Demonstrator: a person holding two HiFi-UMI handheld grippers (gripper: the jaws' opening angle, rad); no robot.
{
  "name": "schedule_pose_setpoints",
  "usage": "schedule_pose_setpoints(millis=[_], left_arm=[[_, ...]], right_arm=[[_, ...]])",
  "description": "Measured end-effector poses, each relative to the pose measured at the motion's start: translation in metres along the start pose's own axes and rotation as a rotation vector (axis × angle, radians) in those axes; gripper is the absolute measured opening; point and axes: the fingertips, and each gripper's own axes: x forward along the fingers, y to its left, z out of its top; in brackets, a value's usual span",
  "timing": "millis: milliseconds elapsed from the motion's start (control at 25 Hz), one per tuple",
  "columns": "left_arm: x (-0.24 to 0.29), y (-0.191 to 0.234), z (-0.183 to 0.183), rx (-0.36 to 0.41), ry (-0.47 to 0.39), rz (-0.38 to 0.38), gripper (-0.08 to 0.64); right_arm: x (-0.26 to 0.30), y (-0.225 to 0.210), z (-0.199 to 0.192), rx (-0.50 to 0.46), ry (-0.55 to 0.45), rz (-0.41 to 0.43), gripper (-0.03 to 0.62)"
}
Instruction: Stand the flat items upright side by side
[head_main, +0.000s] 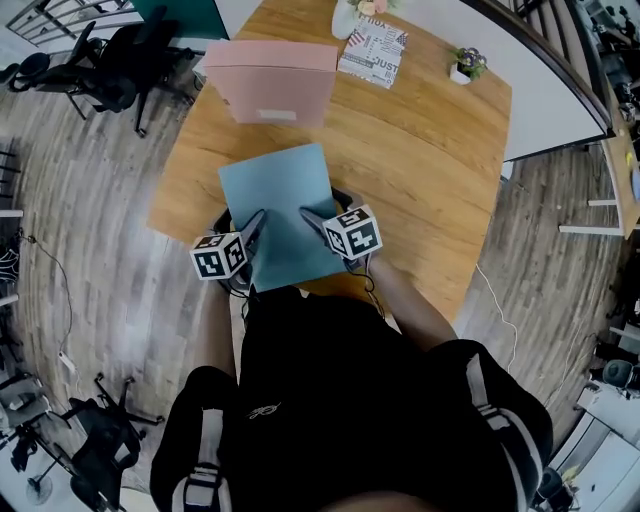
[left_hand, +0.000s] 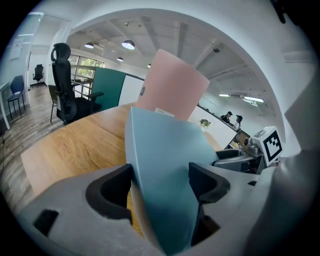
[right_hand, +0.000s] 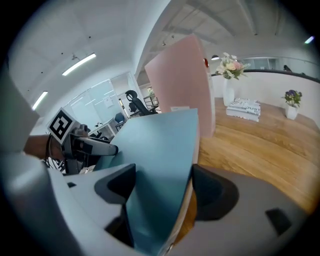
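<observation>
**Blue folder gripped by both grippers at near table edge**

The left gripper (head_main: 254, 228) was clamped on the blue folder's (head_main: 283, 200) near-left edge, and the right gripper (head_main: 314, 218) was clamped on its near-right edge. The folder was over the table's (head_main: 440, 150) near edge.

Risk: the thin folder could flex or slip from the jaws while being raised, or tip the upright pink folder (head_main: 270, 85) at the far edge.

The folder's long axis ran near-to-far, with the free end angled toward the pink folder.

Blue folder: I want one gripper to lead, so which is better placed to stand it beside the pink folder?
Right, probably. The left gripper and right gripper both clamp the blue folder, but the bare table beside the pink folder lies on the right gripper's side.
</observation>
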Motion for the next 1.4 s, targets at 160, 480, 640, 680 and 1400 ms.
schedule_pose_setpoints(millis=[160,480,640,680,1400], left_arm=[[-0.011,0.010,0.024,0.073,-0.059,-0.005,0.368],[-0.012,0.007,0.080,0.240,-0.172,-0.059,0.368],[-0.010,0.004,0.099,0.290,-0.224,-0.086,0.368],[-0.009,0.003,0.104,0.302,-0.237,-0.096,0.368],[-0.007,-0.013,0.172,0.601,-0.424,-0.234,0.368]], right_arm=[[0.003,0.012,0.021,-0.025,-0.073,-0.024,0.357],[-0.006,0.010,0.063,-0.061,-0.245,-0.127,0.357],[-0.010,0.008,0.078,-0.071,-0.316,-0.182,0.357],[-0.011,0.007,0.081,-0.075,-0.332,-0.193,0.357],[-0.031,0.008,0.127,-0.160,-0.565,-0.430,0.357]])
